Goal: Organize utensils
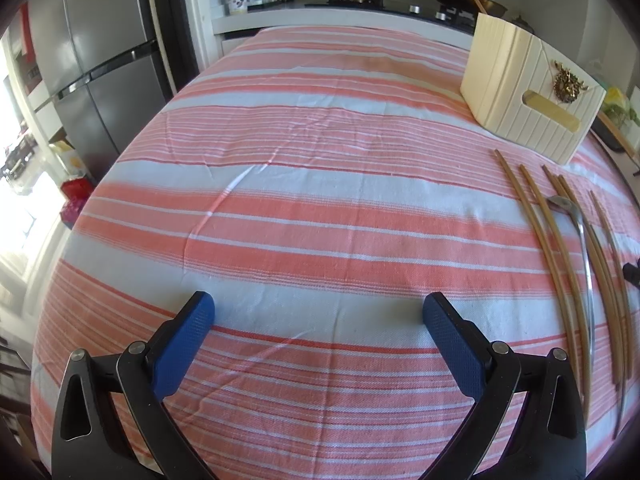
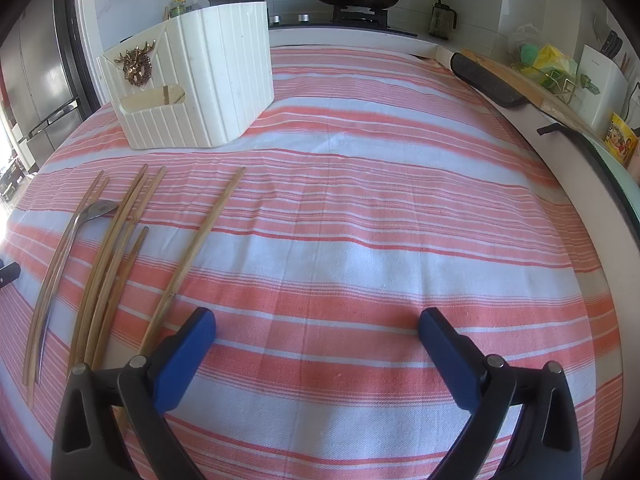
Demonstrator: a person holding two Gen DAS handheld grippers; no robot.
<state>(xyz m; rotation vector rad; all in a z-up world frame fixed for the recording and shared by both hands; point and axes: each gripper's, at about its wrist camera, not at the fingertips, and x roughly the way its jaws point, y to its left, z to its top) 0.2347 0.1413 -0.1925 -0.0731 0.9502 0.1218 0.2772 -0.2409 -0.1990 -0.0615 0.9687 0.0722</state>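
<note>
1. The chopsticks (image 2: 120, 240) lie in a loose row on the striped cloth (image 2: 360, 240) that covers the counter, with a metal spoon (image 2: 68, 236) among them — all just in front of the white holder (image 2: 208, 80).
2. They look light, stiff and thin; lying flat on soft cloth, they would likely roll or slip, so a pinch across the middle of one stick seems safest. The spoon is probably smooth and slippery — its handle is the place to take it.
3. One chopstick (image 2: 200, 240) lies apart, nearest the right gripper (image 2: 316, 336).
4. The right gripper's jaws are spread wide and hold nothing.
5. The left gripper (image 1: 318, 330) hovers over bare cloth, jaws likewise released.
</note>
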